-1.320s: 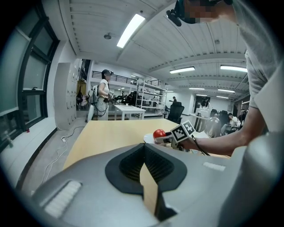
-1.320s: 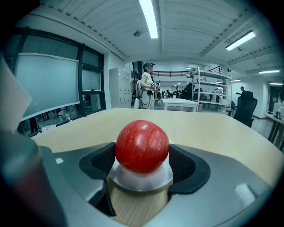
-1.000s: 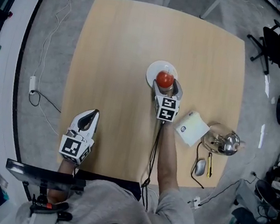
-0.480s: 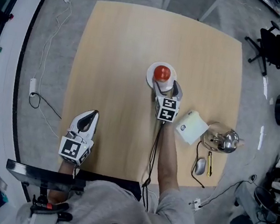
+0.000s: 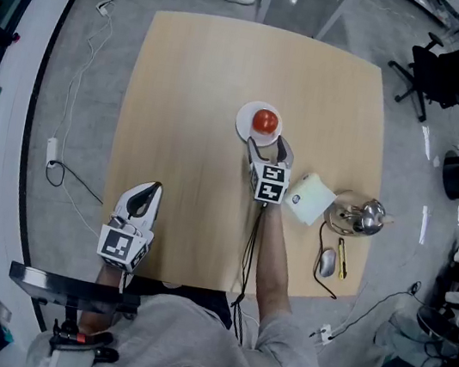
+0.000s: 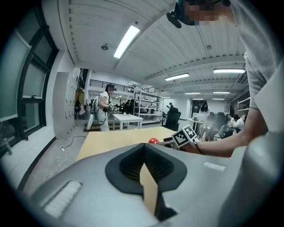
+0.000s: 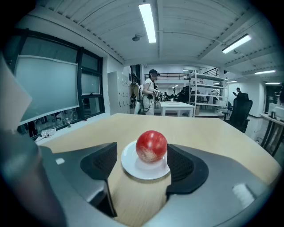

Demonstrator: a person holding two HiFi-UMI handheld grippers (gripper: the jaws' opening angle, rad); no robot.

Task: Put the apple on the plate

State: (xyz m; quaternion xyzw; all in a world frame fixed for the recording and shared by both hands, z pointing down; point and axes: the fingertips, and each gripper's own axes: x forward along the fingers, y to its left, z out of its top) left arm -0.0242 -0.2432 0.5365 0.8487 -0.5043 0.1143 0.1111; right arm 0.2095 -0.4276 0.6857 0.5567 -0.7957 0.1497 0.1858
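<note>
Resting on the plate (image 5: 243, 125), red apple (image 5: 264, 121), right gripper (image 5: 270, 148) beside plate, jaws apart, empty, just closing slightly, left gripper (image 5: 147, 191) far from plate, clenched.

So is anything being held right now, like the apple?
Nothing is held. The apple sits on the plate, ahead of the right gripper, whose jaws stand apart and empty, having just closed a little. The left gripper is shut on nothing.

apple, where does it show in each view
Head view: apple on the white plate, near the middle of the wooden table.
Left gripper view: small red dot at mid-frame, far off.
Right gripper view: dead centre, on the white plate.
Shared landmark: the wooden table.
</note>
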